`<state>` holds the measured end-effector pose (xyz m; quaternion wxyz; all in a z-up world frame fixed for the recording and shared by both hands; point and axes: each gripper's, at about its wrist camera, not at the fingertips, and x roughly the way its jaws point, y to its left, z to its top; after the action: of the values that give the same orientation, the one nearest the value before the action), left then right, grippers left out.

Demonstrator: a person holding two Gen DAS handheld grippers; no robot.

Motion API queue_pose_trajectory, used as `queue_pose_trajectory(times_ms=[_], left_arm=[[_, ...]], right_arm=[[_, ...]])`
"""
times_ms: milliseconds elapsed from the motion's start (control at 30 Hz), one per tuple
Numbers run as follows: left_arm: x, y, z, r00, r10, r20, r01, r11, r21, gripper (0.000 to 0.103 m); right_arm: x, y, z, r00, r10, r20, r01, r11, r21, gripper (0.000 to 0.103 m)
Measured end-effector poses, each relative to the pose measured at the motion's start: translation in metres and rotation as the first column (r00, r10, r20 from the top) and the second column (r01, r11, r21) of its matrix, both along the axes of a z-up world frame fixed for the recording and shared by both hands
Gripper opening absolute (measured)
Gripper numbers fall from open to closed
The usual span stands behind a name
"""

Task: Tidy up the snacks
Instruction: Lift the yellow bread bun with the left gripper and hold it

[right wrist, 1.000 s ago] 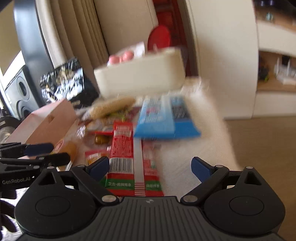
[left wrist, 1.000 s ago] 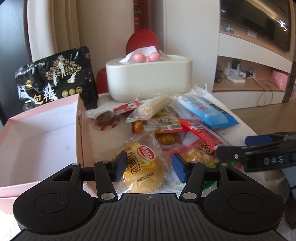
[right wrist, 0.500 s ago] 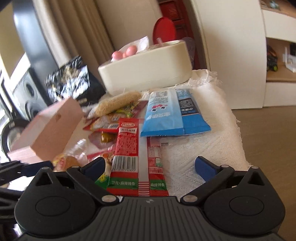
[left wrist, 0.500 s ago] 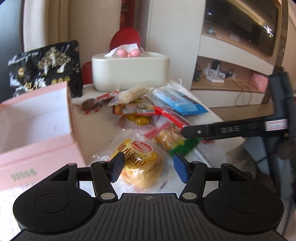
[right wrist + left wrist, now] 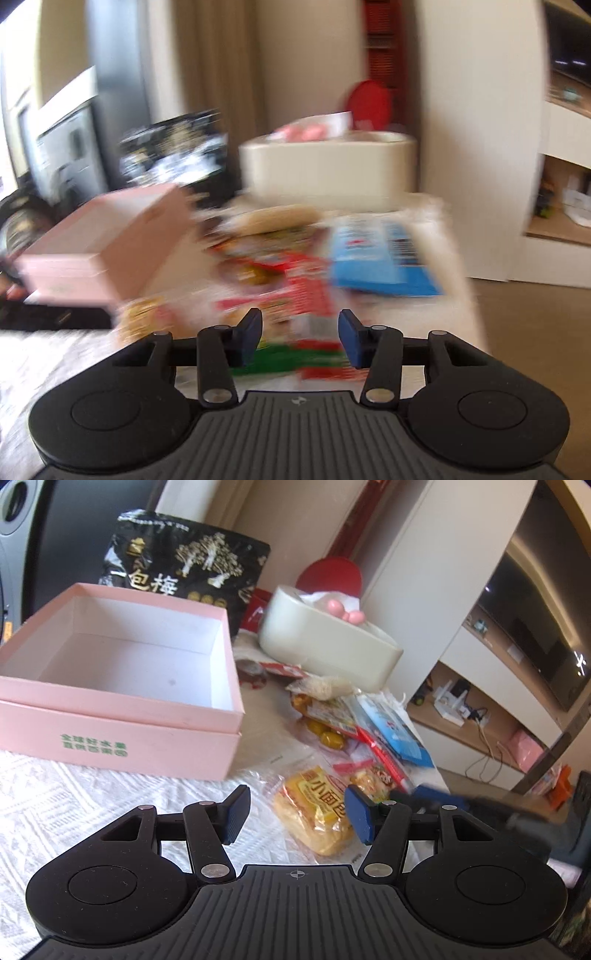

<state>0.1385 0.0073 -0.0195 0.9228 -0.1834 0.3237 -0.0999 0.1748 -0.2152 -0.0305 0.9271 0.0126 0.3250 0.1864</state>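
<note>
A pile of snack packets lies on the white cloth: a yellow bread packet [image 5: 314,812], a red strip packet [image 5: 384,753], a blue packet [image 5: 395,731] and a packet of green olives [image 5: 327,734]. An open, empty pink box [image 5: 122,686] stands to their left. My left gripper [image 5: 295,818] is open above the cloth, with the bread packet between its fingers but not gripped. My right gripper [image 5: 299,338] is open over the red strip packet [image 5: 306,302]; its view is blurred. The blue packet [image 5: 380,258] and the pink box [image 5: 107,254] also show there.
A cream tissue box [image 5: 325,642] and a black snack bag [image 5: 184,576] stand at the back of the table. The table's right edge drops to a wooden floor [image 5: 535,350]. A TV shelf [image 5: 480,709] is at the right.
My left gripper has risen and swung left, so the pink box interior now shows. My right gripper has narrowed its opening and moved in over the red strip packet.
</note>
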Motion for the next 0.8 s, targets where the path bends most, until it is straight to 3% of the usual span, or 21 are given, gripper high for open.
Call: queue_pose_trajectory(times_ms=[100,200,300,367,467,567,667,733,800], left_arm=[[-0.005,0.003,0.003,1.000,-0.025,0.013,0.025,1.000,0.008,0.062],[-0.004,-0.003,0.002,0.997,-0.074,0.003,0.074,0.994,0.082,0.062],[0.000,-0.015,0.000,0.995,-0.098,0.021,0.092,0.977,0.192,0.062],[0.001,-0.025,-0.002,0.991,-0.125,0.053,0.106,0.954,0.282,0.062],[0.006,-0.040,-0.008,0.980,-0.192,0.058,0.157,0.913,0.377,0.063],[0.004,-0.050,-0.010,0.967,-0.253,0.030,0.223,0.898,0.380,0.063],[-0.004,-0.051,-0.007,0.935,-0.354,-0.002,0.339,0.893,0.296,0.063],[-0.013,-0.057,-0.006,0.933,-0.360,0.005,0.337,0.878,0.341,0.063],[-0.016,-0.062,-0.004,0.948,-0.315,0.033,0.277,0.874,0.399,0.060]], right_arm=[[-0.004,0.024,-0.006,0.991,0.112,-0.079,-0.108,0.993,0.048,0.044],[-0.019,0.048,-0.007,0.957,0.266,-0.116,-0.256,0.963,0.089,0.044],[-0.045,0.061,-0.003,0.951,0.306,-0.046,-0.308,0.951,-0.034,0.044],[-0.057,0.056,0.000,0.960,0.279,-0.014,-0.279,0.955,-0.099,0.047],[-0.064,0.034,0.003,0.981,0.194,0.000,-0.192,0.972,-0.132,0.060],[-0.064,0.011,0.003,0.996,0.090,0.009,-0.087,0.984,-0.156,0.064],[-0.062,-0.007,0.000,1.000,-0.012,0.012,0.014,0.988,-0.155,0.065],[-0.060,-0.016,-0.004,0.998,-0.065,-0.003,0.064,0.989,-0.132,0.066],[-0.058,-0.022,-0.008,0.994,-0.106,-0.021,0.103,0.990,-0.101,0.066]])
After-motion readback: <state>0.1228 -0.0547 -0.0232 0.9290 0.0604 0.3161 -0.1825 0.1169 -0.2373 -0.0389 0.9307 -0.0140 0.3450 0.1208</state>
